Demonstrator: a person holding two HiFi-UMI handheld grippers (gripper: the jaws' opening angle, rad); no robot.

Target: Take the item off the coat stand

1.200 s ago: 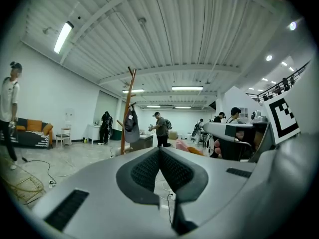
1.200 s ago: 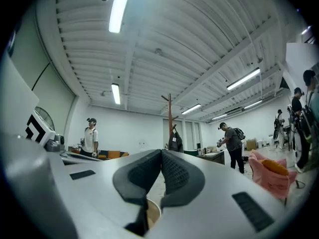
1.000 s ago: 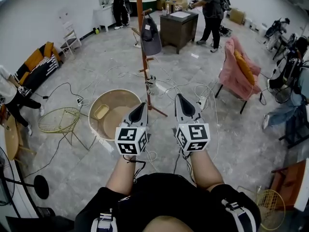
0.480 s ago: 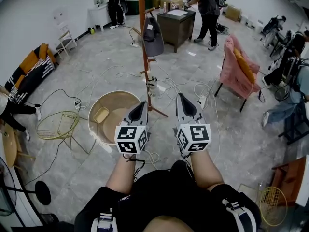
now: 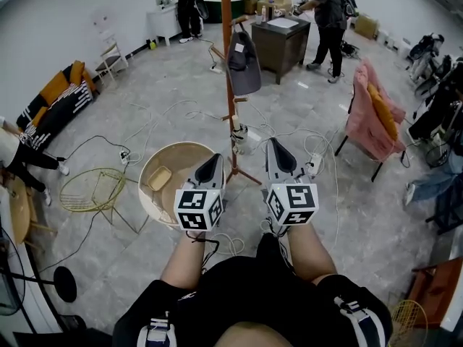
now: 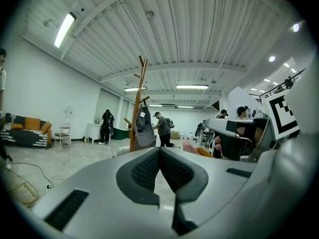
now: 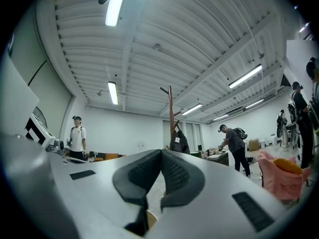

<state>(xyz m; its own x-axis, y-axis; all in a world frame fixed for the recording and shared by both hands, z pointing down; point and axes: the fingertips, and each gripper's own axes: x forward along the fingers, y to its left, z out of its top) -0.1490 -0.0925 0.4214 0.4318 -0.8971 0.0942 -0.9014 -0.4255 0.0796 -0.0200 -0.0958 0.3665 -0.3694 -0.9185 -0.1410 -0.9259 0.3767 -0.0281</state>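
Left gripper [image 5: 213,159] is clenched tight on nothing, poised over the round tan basin [image 5: 155,166]. Straight ahead and well apart from both tools, the wooden coat stand [image 5: 226,13] rises with the grey garment [image 5: 244,67] hanging from a peg on its right side. Right gripper [image 5: 273,147] is pressed closed too, empty, level beside its partner.

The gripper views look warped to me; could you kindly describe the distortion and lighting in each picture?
Left gripper view: heavy fisheye with black corners, ceiling bowed, coat stand leaning. Right gripper view: same warp; a ceiling light blows out white. Head view: floor curves outward, light even, shadows faint.
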